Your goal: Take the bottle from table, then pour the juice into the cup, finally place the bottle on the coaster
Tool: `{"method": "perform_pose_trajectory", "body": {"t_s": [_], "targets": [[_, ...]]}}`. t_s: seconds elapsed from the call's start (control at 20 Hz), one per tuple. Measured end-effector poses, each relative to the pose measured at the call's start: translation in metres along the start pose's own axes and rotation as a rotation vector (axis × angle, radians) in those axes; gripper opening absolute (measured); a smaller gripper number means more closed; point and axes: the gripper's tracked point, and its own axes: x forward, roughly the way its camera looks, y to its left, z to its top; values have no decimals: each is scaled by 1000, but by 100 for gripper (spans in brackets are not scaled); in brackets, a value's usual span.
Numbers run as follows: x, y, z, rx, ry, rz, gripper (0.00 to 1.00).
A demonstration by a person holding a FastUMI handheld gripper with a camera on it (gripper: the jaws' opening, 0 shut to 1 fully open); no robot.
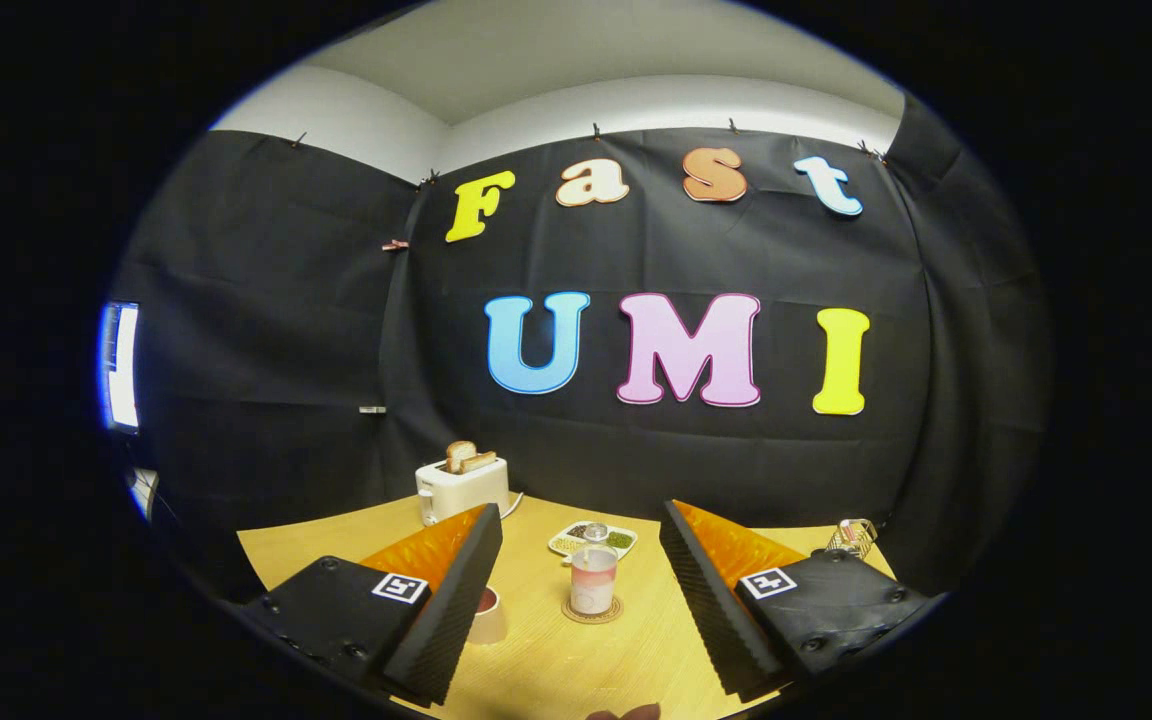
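Two fingers of my gripper point(576, 590) are standing wide apart, holding nothing; I'm seeing the bottle point(593, 578) upright on the coaster point(592, 611), straight ahead between them.

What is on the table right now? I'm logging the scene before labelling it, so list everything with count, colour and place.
bottle: one, clear with pinkish juice, standing on the coaster ahead between the fingers.
coaster: one, brown, under the bottle.
cup: one, pale, beside the left finger, partly hidden.
toaster: one, white, with toast, far left of the table.
dish: one, white, divided, behind the bottle.
wire rack: one, metal, far right.
table: one, light wood.
claw: one, open, holding nothing.
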Motion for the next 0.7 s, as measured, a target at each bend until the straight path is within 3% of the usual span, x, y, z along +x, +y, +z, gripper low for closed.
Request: {"method": "perform_pose_trajectory", "body": {"t_s": [0.7], "targets": [[-9,-24,-2,-2,6,82,96]]}}
